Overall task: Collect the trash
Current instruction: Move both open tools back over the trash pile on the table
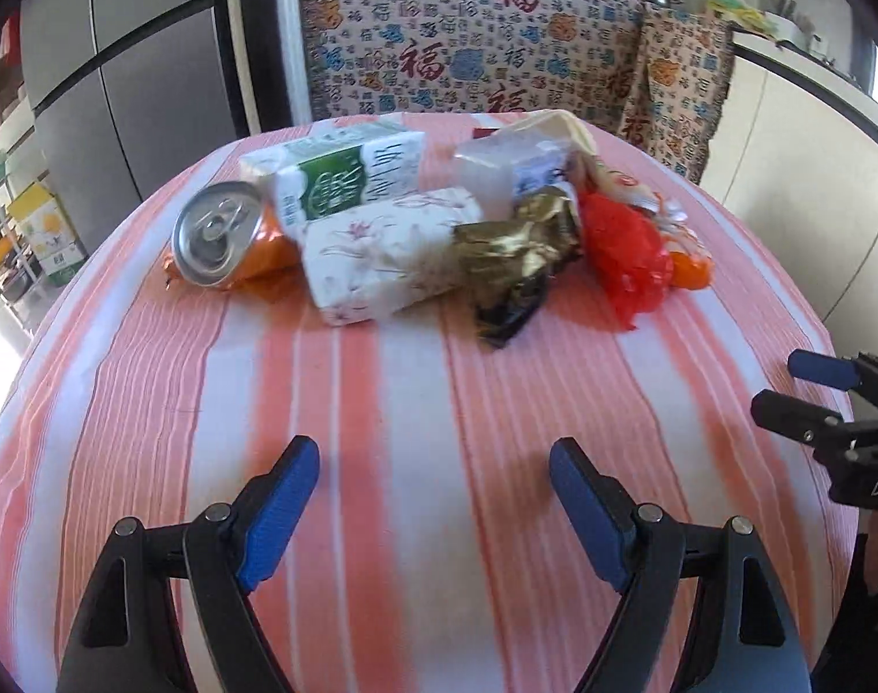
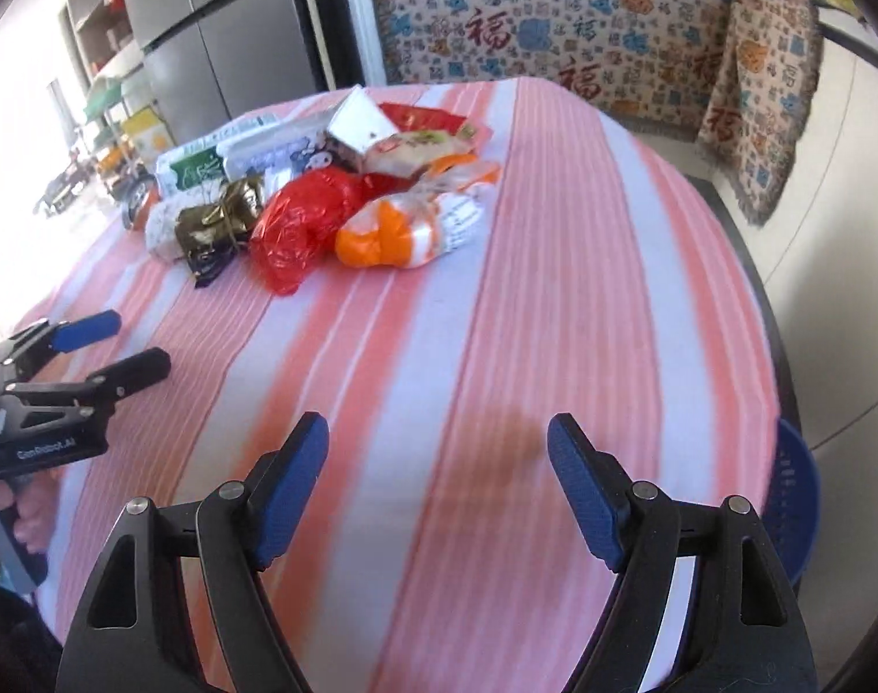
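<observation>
A heap of trash lies on the far half of the striped table (image 1: 381, 404): an orange drink can (image 1: 219, 234) on its side, a green-and-white tissue pack (image 1: 335, 179), a floral tissue pack (image 1: 381, 254), a gold wrapper (image 1: 519, 237) and a red plastic bag (image 1: 626, 257). In the right wrist view the red bag (image 2: 303, 216) lies beside an orange-and-white bag (image 2: 398, 231). My left gripper (image 1: 433, 456) is open and empty, short of the heap. My right gripper (image 2: 439, 433) is open and empty over bare cloth; it also shows in the left wrist view (image 1: 785, 381).
A blue plastic basket (image 2: 794, 514) sits below the table's right edge. A cabinet draped in patterned cloth (image 1: 485, 52) stands behind the table, and a grey fridge (image 1: 127, 75) at the far left. My left gripper shows at the right wrist view's left edge (image 2: 133, 341).
</observation>
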`<state>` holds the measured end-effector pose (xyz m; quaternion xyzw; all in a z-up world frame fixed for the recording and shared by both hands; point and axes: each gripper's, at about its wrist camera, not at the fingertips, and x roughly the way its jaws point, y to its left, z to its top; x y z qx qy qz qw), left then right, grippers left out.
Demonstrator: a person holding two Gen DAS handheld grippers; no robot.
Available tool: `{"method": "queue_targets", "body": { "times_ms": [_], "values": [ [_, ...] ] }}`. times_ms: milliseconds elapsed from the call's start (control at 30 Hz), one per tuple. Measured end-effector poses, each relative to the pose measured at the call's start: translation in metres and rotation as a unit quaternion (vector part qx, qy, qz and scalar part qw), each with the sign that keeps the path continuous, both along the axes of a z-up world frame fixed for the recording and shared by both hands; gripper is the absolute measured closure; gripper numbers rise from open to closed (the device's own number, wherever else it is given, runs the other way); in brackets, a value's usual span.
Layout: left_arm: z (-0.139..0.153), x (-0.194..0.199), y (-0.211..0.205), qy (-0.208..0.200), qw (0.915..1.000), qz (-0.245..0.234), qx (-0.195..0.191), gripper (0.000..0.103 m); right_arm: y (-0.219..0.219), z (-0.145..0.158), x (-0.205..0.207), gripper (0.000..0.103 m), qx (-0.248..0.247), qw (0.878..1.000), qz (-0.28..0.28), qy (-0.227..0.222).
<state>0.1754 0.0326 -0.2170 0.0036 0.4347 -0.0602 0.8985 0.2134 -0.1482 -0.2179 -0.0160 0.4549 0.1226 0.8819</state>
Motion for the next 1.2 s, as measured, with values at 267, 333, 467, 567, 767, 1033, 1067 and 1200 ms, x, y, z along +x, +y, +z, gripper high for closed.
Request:
{"method": "queue_targets", "body": {
  "times_ms": [267,333,467,567,767,1033,1067,1200],
  "values": [
    [-0.001,0.000,-0.008,0.000,0.9997,0.005,0.026,0.016,0.015,-0.009,0.024,0.003,-0.019,0.999,-0.037,-0.008],
    [-0.001,-0.001,-0.006,0.002,0.9997,0.010,0.023,0.013,0.016,-0.011,0.027,0.001,-0.026,0.999,-0.040,-0.007],
    [0.001,-0.004,-0.006,0.002,0.9995,0.015,0.027,0.011,0.015,-0.010,0.028,0.001,-0.026,0.999,-0.041,-0.006],
    [0.000,-0.001,-0.005,0.006,0.9995,0.023,0.022,0.008,0.015,-0.010,0.028,0.001,-0.027,0.999,-0.041,-0.006],
    [-0.002,-0.003,-0.005,0.006,0.9995,0.023,0.022,0.007,0.015,-0.010,0.027,0.001,-0.027,0.999,-0.041,-0.006],
    [-0.004,-0.004,-0.004,0.005,0.9995,0.023,0.023,0.006,0.016,-0.009,0.026,0.001,-0.027,0.999,-0.045,-0.007],
    [-0.003,-0.003,-0.004,0.005,0.9995,0.023,0.023,0.006,0.016,-0.009,0.025,0.001,-0.026,0.999,-0.045,-0.007],
    [-0.003,-0.001,-0.004,0.006,0.9994,0.024,0.024,0.006,0.016,-0.009,0.023,0.001,-0.026,0.999,-0.045,-0.008]
  ]
}}
